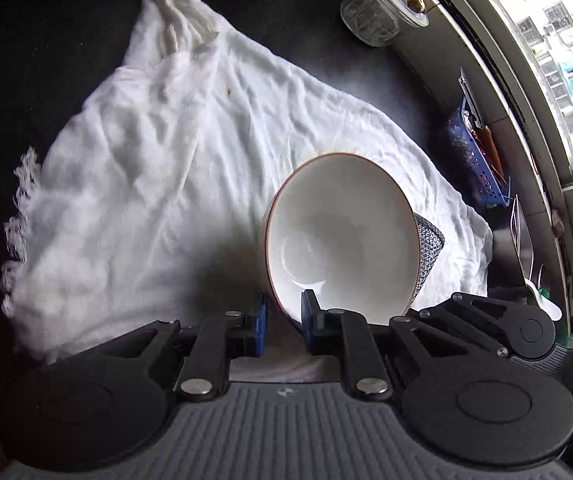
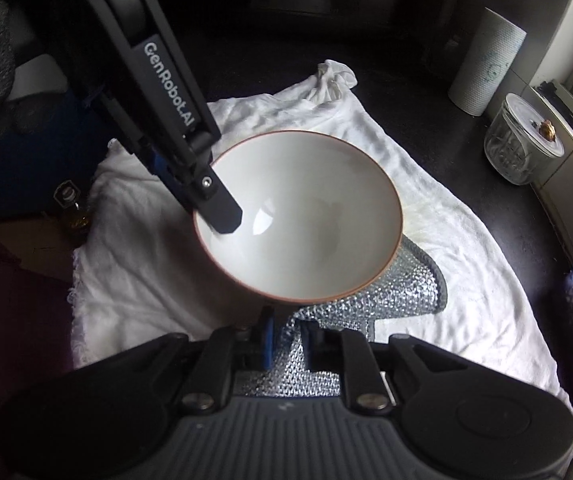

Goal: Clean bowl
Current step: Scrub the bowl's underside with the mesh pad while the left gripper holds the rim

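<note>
Left wrist cam: left gripper (image 1: pixel 284 322) clamps the rim of one white ceramic bowl w/ brown rim (image 1: pixel 340 232), tilted above a white cloth (image 1: pixel 158 160).

Right wrist cam: right gripper (image 2: pixel 288 344) pinches one silver mesh scrubber (image 2: pixel 366 300) just below the bowl. Inside looks clean; wiping prob. not yet begun.
</note>
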### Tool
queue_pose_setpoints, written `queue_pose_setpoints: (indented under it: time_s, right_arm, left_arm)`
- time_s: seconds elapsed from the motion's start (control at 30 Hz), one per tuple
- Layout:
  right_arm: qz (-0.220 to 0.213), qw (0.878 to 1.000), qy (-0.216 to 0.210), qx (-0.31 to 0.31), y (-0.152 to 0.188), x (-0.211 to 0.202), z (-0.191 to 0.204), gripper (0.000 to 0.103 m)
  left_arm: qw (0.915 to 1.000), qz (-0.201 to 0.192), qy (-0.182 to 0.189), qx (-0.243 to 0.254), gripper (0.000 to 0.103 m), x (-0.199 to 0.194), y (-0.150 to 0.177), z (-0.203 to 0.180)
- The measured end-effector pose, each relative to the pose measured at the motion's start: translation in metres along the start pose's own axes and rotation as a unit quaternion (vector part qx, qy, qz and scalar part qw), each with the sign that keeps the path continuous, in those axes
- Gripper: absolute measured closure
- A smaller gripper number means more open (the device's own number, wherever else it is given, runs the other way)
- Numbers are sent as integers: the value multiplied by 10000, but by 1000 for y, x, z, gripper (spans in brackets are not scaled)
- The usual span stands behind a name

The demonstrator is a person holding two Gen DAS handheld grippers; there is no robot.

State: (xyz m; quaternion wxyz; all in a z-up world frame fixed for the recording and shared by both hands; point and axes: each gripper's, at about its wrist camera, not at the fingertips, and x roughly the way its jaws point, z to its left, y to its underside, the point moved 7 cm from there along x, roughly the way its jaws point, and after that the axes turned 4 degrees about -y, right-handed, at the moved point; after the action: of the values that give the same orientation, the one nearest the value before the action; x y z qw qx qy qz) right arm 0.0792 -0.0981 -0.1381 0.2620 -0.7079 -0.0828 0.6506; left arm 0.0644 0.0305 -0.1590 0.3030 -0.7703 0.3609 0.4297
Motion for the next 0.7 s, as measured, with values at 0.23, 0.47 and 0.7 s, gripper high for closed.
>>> queue_pose_setpoints:
  time_s: [0.23, 0.47, 0.7]
  right_arm:
    - [-28, 9996, 77, 268, 3, -4, -20, 87]
    - [-109, 9996, 247, 77, -5, -10, -39, 87]
    - [97, 9998, 195, 15, -3, -4, -27, 88]
  left_arm:
    - [9980, 128, -137, 598, 82, -4, -15, -5]
    - [9872, -104, -229, 1576, 87, -4, -50, -13]
    - [9979, -95, -85, 630, 90, -8, -36, -2]
